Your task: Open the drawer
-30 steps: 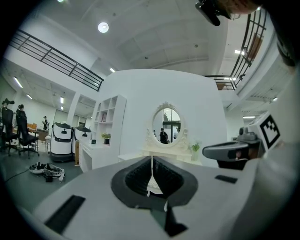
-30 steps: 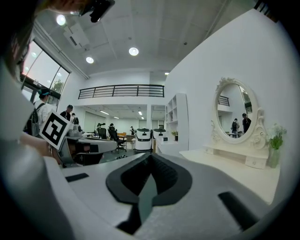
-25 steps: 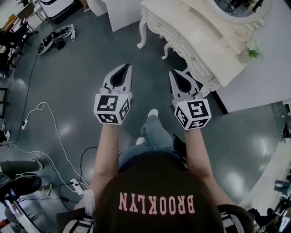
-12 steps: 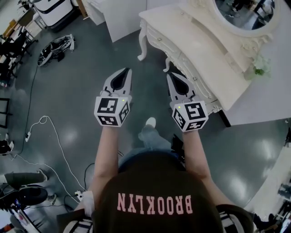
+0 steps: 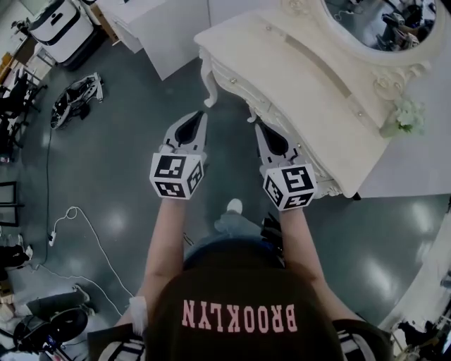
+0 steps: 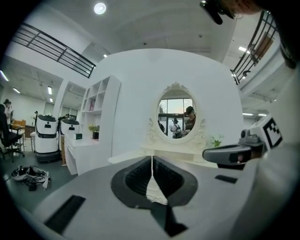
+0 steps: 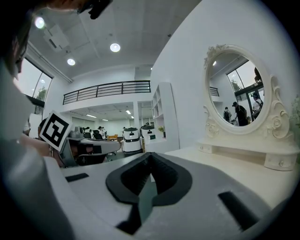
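You are holding two grippers, the left gripper (image 5: 200, 116) and the right gripper (image 5: 259, 127), both clenched shut on nothing. One white dressing table (image 5: 271, 70) with one oval mirror (image 5: 366, 20) is standing at the far right. Its drawer front (image 5: 232, 76) is facing you, just beyond the right gripper's tips and not touching them.

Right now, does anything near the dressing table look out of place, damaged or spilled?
The dressing table looks intact, with its drawers shut and nothing spilled. Only the floor looks untidy: a black-and-white device lies loose left of the table, and a white cable with a plug strip trails across the floor, a possible trip hazard.
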Motion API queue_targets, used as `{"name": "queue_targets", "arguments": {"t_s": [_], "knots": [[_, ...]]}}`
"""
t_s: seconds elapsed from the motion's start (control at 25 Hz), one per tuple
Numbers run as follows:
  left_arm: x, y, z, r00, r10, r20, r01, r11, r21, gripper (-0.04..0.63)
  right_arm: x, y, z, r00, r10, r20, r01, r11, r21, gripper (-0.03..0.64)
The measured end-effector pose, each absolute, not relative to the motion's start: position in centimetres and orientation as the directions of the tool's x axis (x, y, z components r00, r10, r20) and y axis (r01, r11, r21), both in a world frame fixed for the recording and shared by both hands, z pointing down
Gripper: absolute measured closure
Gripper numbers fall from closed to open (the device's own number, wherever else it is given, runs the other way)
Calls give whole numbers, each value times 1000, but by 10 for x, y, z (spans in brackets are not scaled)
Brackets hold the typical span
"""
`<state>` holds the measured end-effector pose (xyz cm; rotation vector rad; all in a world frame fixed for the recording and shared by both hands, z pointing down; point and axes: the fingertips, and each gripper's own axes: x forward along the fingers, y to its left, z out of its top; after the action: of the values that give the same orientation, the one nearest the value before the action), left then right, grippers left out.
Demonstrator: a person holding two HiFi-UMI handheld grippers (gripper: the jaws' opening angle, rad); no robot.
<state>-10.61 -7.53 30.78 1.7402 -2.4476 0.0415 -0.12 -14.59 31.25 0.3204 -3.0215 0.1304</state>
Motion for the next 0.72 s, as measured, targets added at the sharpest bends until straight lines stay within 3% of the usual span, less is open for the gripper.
{"name": "queue_targets", "arguments": {"t_s": [0.72], "knots": [[-151,-186,334,-151,-967,203,-985,165,53,588,-13,-234,342,-891,-415,185,-437,894,-98,620]]}}
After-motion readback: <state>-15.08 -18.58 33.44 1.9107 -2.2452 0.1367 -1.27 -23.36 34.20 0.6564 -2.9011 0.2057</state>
